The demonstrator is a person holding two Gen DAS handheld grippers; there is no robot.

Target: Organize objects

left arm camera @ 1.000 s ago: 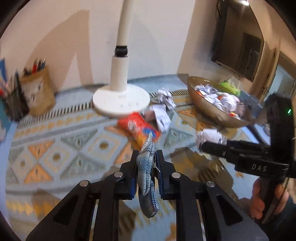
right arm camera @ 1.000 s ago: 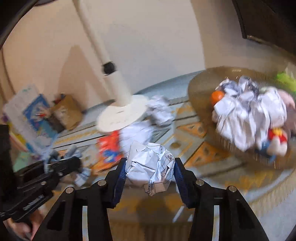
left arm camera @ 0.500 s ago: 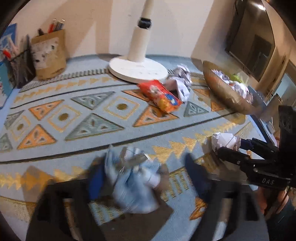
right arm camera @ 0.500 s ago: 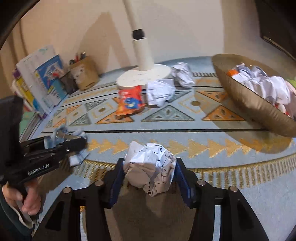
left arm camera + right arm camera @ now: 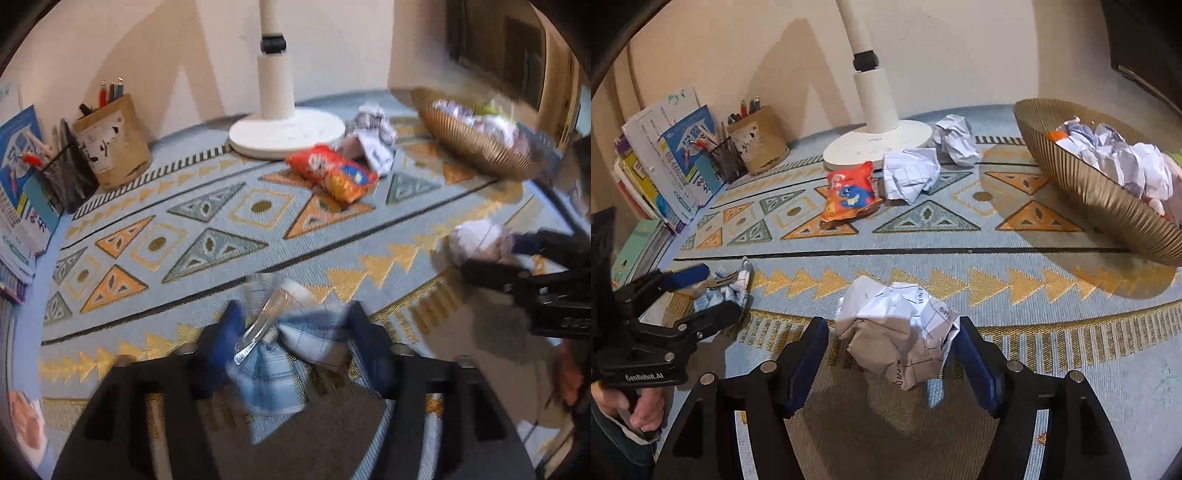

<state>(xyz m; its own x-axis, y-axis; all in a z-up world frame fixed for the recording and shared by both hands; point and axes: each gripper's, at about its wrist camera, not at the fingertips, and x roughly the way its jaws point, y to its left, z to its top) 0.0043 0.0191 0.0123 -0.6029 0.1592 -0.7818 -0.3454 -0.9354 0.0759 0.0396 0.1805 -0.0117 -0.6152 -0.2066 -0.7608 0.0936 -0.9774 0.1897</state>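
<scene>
My left gripper (image 5: 295, 332) is open, its jaws wide on either side of a crumpled blue-checked wrapper (image 5: 284, 354) that lies on the rug; the view is blurred. It also shows in the right wrist view (image 5: 701, 291). My right gripper (image 5: 894, 350) is open around a crumpled white paper ball (image 5: 897, 332) that rests on the rug; the left wrist view also shows the ball (image 5: 480, 242). A gold ribbed bowl (image 5: 1089, 199) full of crumpled papers stands at the right.
A patterned blue rug (image 5: 923, 254) covers the surface. A white lamp base (image 5: 875, 144), an orange snack bag (image 5: 849, 192) and two more paper balls (image 5: 912, 177) lie behind. Pen holders (image 5: 757, 140) and books (image 5: 665, 162) stand at the back left.
Both grippers came down to the rug and opened. The left let go of the blue wrapper; the right let go of the paper ball, which now rests on the rug.
</scene>
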